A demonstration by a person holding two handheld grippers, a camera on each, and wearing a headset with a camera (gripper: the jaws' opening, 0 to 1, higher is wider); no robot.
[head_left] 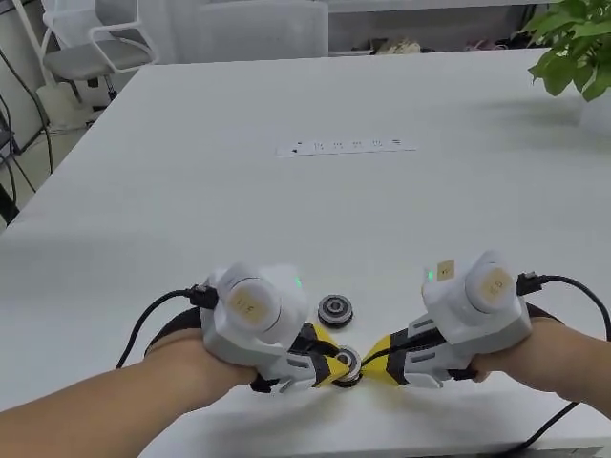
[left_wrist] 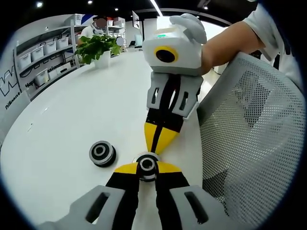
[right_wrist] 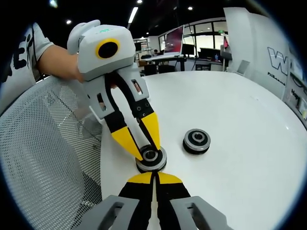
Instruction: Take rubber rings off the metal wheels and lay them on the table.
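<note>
A small metal wheel (head_left: pixel 346 364) with a black rubber ring lies near the table's front edge. My left gripper (head_left: pixel 329 368) is shut on this wheel (left_wrist: pixel 147 164), one yellow tip on each side. From the opposite side my right gripper (head_left: pixel 368 359) has its jaws together, tips touching the wheel's rim (right_wrist: pixel 151 158). I cannot tell whether they pinch the ring. In the left gripper view the right gripper (left_wrist: pixel 153 149) comes in from above; in the right gripper view the left gripper (right_wrist: pixel 148 150) straddles the wheel. A second ringed wheel (head_left: pixel 335 308) (left_wrist: pixel 102 153) (right_wrist: pixel 196 140) lies flat just beyond, untouched.
The white table (head_left: pixel 286 210) stretches far ahead, with a flat white strip (head_left: pixel 346 146) at mid-table and a potted plant (head_left: pixel 573 48) at the far right. A mesh chair (left_wrist: pixel 254 134) (right_wrist: pixel 43 158) stands right against the near table edge.
</note>
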